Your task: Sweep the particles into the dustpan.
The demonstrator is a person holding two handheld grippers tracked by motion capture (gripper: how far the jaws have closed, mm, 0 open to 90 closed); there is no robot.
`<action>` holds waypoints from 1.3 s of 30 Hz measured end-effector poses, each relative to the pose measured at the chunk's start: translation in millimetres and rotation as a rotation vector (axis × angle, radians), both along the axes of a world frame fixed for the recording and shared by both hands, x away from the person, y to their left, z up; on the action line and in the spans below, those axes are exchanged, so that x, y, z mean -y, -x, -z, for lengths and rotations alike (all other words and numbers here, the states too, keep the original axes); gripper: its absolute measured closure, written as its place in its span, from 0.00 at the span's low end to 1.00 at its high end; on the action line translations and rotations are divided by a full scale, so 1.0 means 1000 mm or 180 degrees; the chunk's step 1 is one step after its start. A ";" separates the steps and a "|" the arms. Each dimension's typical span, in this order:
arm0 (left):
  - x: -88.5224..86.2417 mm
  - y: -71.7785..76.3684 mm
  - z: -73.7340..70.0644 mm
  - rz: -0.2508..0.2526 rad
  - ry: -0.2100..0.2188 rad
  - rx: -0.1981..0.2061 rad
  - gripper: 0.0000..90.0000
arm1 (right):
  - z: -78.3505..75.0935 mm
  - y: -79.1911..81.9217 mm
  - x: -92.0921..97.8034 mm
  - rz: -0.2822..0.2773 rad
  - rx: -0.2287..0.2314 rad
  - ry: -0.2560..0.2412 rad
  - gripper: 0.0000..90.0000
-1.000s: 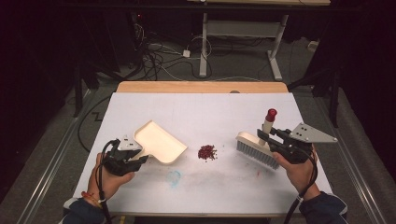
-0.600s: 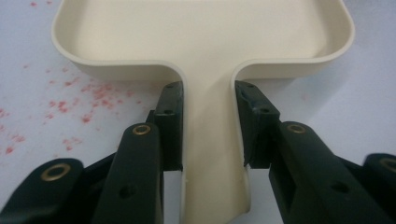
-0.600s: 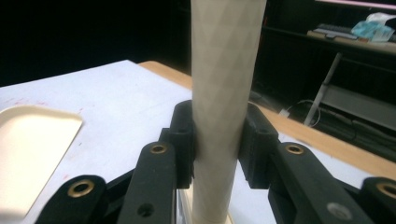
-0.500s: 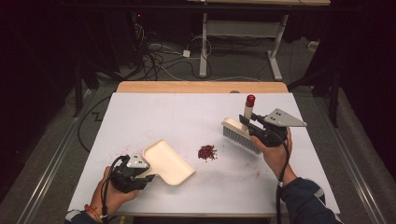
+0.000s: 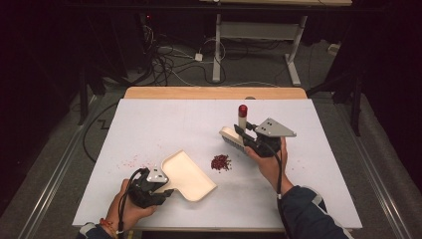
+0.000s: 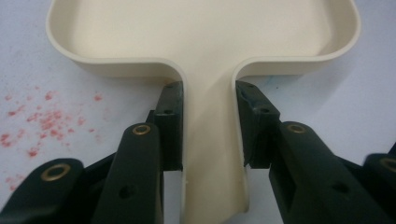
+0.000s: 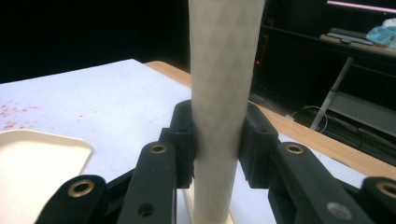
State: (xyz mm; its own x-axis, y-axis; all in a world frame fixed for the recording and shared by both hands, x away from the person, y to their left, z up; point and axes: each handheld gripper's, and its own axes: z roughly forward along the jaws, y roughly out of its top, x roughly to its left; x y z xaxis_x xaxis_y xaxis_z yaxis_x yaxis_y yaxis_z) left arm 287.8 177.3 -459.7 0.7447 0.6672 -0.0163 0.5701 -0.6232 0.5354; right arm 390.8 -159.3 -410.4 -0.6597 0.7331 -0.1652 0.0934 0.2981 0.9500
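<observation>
Holding the dustpan [image 5: 186,175] flat on the bench [image 5: 164,119] with our left gripper [image 5: 161,191] clamped on its handle, we judged the brush [image 5: 234,135], gripped tight by our right gripper [image 5: 247,138], should sweep the red crumbs [image 5: 220,162] panward.

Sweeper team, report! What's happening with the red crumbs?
Left gripper clamps cream plastic dustpan. Right gripper clamps white brush. Red crumb pile between them, path clear.

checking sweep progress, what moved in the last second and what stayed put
The right tongs carried the brush away from the person and leftward, behind the red crumbs. The left tongs drew the dustpan nearer the person and turned it. Both grips and the crumb pile stayed as they were.
</observation>
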 end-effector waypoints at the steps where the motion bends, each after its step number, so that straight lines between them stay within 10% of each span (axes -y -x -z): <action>1: 0.000 0.000 0.000 0.0000 0.0000 0.0000 0.71 | 0.000 0.003 -0.002 -0.0015 -0.0005 -0.0003 0.78; 39: 0.065 -0.011 0.008 -0.0282 -0.0045 -0.0132 0.71 | 0.004 0.054 -0.058 -0.0216 -0.0106 -0.0051 0.78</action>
State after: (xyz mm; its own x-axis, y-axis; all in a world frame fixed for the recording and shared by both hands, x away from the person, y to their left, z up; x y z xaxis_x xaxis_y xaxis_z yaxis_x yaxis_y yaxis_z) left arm 298.8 112.4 -467.5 0.6817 0.7308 -0.0361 0.6447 -0.5767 0.5018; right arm 336.5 -101.0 -414.3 -0.7128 0.6890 -0.1311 0.1050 0.2897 0.9513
